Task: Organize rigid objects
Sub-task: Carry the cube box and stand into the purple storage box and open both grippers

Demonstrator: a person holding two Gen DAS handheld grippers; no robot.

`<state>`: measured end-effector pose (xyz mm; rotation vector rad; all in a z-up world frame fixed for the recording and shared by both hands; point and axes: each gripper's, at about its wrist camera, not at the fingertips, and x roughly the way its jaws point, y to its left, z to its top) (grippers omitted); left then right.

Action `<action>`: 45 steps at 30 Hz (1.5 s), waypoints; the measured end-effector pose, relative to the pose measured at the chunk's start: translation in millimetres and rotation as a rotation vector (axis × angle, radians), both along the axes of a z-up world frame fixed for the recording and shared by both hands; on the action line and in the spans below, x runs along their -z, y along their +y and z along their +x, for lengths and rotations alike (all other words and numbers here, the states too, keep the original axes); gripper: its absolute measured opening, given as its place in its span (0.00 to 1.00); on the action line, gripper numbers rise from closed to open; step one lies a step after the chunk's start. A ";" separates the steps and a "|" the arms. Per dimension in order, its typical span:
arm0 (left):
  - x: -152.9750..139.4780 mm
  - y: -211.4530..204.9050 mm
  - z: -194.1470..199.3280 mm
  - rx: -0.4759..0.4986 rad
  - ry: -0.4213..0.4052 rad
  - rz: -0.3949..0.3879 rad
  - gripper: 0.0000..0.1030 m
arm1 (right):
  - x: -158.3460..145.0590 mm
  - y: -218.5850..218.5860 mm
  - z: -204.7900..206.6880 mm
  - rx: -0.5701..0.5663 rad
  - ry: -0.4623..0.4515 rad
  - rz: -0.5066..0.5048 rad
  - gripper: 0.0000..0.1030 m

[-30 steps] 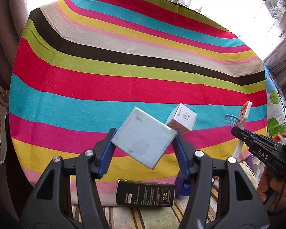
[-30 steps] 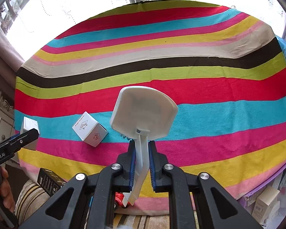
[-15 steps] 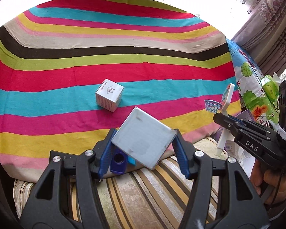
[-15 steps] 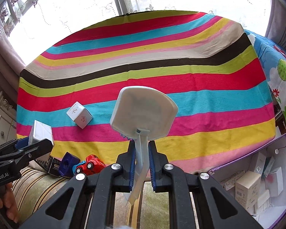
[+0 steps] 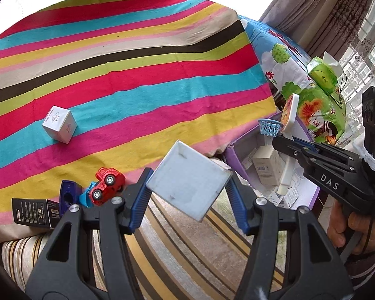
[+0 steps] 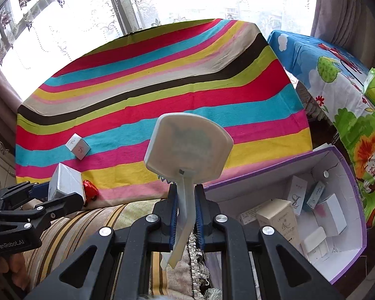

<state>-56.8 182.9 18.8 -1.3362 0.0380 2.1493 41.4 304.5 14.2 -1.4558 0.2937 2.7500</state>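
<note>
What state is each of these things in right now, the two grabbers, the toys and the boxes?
left gripper: shut on a white square box, lifted and tilted.
right gripper: shut on the pole of a toy basketball hoop, held upright.
purple storage box: open, with small cartons inside.
small white cube box: closed, resting on the striped cloth.
red toy car: tipped on its side.
black carton: lying flat.

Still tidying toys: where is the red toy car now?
Left wrist view: the red toy car lies at the striped cloth's near edge, lower left, beside the blue sharpener.
</note>
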 end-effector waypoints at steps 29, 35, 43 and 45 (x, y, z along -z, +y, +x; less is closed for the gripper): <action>-6.9 84.1 40.0 0.192 -0.105 0.141 0.79 | 26.7 88.4 69.7 0.148 -0.121 0.018 0.15; -14.3 59.1 37.0 0.138 -0.068 0.153 0.79 | 16.4 78.0 67.2 0.127 -0.099 0.032 0.16; -13.8 12.4 28.9 0.032 -0.031 0.132 0.79 | 3.0 51.8 61.5 0.080 -0.053 0.066 0.53; -15.3 -2.5 27.5 0.005 -0.019 0.123 0.79 | -1.7 43.5 59.5 0.062 -0.039 0.085 0.57</action>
